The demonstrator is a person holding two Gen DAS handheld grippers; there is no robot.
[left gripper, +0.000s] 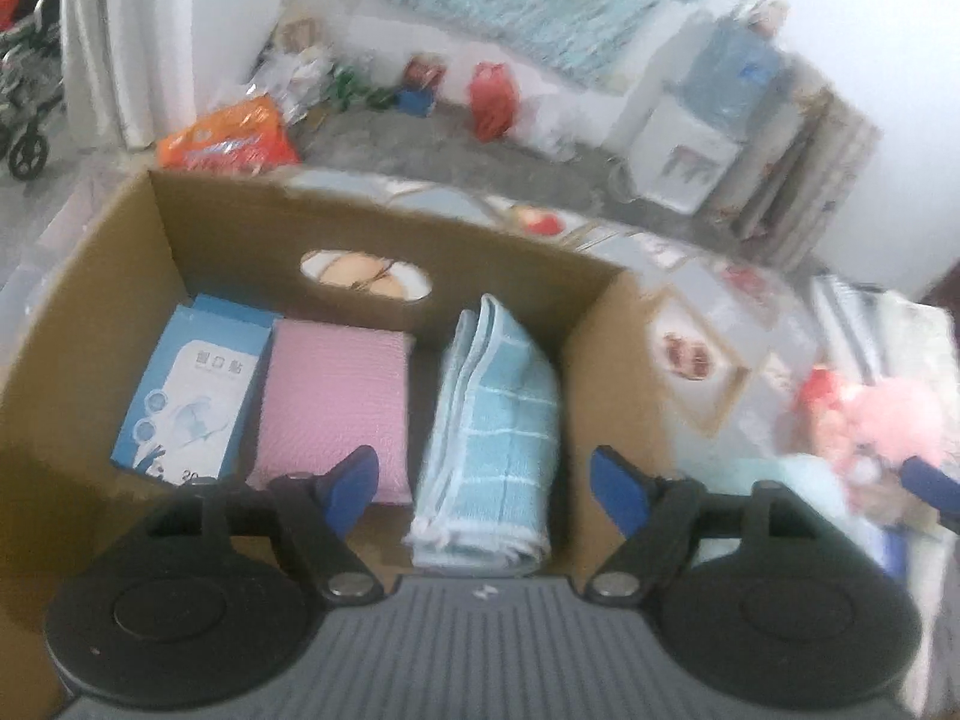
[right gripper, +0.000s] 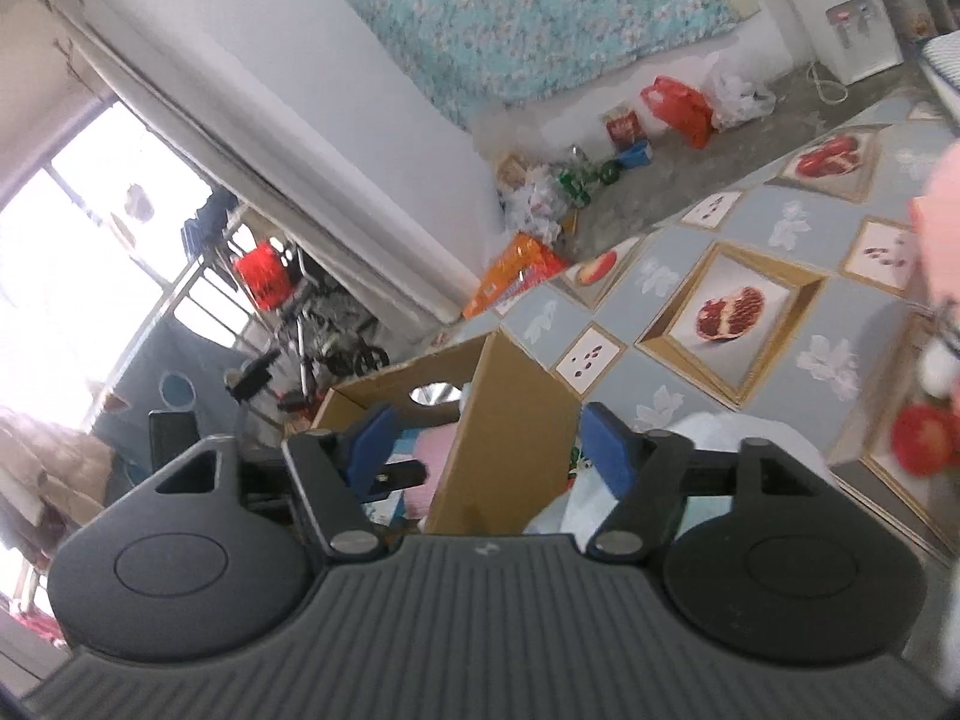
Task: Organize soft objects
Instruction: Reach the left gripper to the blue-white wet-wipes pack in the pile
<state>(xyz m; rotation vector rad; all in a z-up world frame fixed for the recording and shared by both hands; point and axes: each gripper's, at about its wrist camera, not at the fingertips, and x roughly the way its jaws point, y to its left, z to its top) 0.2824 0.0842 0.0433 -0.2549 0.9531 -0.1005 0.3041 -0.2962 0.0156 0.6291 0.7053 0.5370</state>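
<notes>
- White wall at the far side, with a turquoise flowered cloth hung on it.
- Grey floor along the wall, strewn with bags: a red bag, an orange pack, crumpled white plastic.
- White water dispenser at the far right.
- Bright window at the left beside a pale curtain; a stroller stands near it.
- Worktop covered with a grey cloth printed with pomegranates.
</notes>
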